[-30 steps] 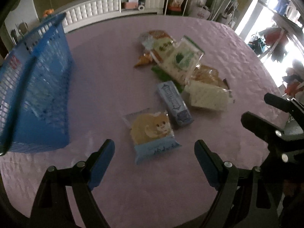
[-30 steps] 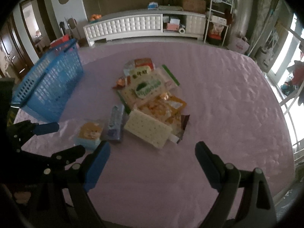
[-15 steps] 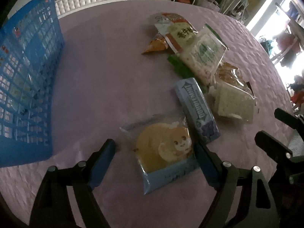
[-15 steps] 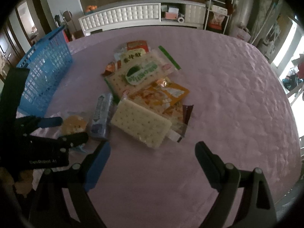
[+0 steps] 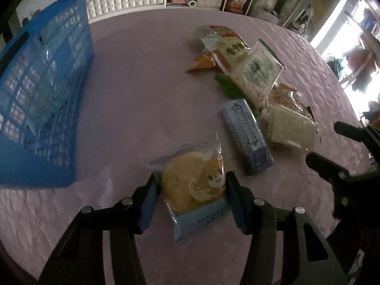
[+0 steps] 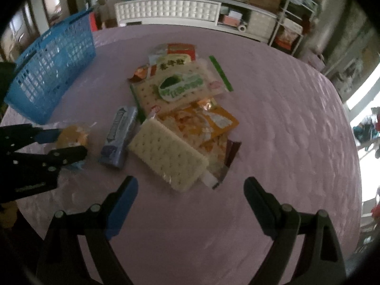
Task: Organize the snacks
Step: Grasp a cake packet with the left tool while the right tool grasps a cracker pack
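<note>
A cookie packet (image 5: 192, 187) with a cartoon animal and a pale blue bottom strip lies flat on the lilac cloth. My left gripper (image 5: 191, 187) straddles it; its jaws are closing and both blue pads touch the wrapper's sides. In the right wrist view the left gripper (image 6: 64, 142) shows at the left edge around the same packet (image 6: 71, 135). My right gripper (image 6: 190, 185) stands wide open above bare cloth, just short of a white cracker packet (image 6: 166, 156). A blue-grey bar (image 5: 247, 135) lies between the two packets.
A blue mesh basket (image 5: 42, 95) stands on the cloth to the left. Farther back lies a pile of snacks: a green-labelled cracker bag (image 6: 180, 85), an orange crisp bag (image 6: 209, 123) and a red-and-white bag (image 6: 175, 52). White cabinets line the far wall.
My left gripper came down over the cookie packet and its jaws narrowed from wide apart to touching the wrapper. My right gripper dropped closer to the cracker packet, still wide open.
</note>
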`<state>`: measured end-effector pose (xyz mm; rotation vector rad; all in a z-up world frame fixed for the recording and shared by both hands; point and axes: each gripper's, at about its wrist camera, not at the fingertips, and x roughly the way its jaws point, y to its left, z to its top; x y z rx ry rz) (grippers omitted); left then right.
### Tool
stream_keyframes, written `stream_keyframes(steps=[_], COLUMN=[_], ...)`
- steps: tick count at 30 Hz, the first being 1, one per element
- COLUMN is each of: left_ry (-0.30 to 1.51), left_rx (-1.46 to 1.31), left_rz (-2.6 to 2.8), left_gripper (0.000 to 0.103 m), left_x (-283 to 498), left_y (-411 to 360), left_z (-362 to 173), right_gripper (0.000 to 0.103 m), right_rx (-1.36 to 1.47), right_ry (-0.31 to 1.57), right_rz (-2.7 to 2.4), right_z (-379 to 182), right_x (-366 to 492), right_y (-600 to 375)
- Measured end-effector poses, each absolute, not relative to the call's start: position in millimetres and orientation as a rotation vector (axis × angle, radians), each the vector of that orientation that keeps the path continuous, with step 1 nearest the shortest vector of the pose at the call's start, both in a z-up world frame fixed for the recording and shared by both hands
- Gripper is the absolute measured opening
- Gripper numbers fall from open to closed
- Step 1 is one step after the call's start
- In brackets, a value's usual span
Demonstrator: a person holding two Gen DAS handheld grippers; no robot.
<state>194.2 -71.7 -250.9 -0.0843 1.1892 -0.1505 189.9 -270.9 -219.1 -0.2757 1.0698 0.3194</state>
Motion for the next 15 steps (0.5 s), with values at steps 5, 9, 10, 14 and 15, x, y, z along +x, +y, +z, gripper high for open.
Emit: stream_keyframes(steps=[5,9,10,14,15], left_ry=[1.187,1.170,1.167,1.161,1.159], left_rx=[-0.088,-0.050,-0.044,-0.032,-0.028], left_rz=[-0.156,-0.146,-0.144,-0.138,-0.135], left_gripper=[0.051,0.051,0.051,0.051,0.051], left_x=[194.0,194.0,194.5,198.6,199.1], left_y=[-67.6,-67.9,-68.6,-74.6,-75.8], left_z=[-251.3,-250.1,-250.2,-250.6,-250.8], right_gripper=[0.093,0.092,0.090,0.087,0.087], right_rx=[-0.370,-0.403,-0.415,-0.435,-0.440], right_ry=[1.079,1.084,1.085,1.101,1.102], right_rz=[0.353,0.390,0.397,0.439,0.442], right_z=[-225.8,-229.3,-231.0,-238.1,-240.0], right_x=[208.6,215.2,216.4,217.8,217.5], right_y=[-255.8,-245.0,-242.0,-235.5,-235.7])
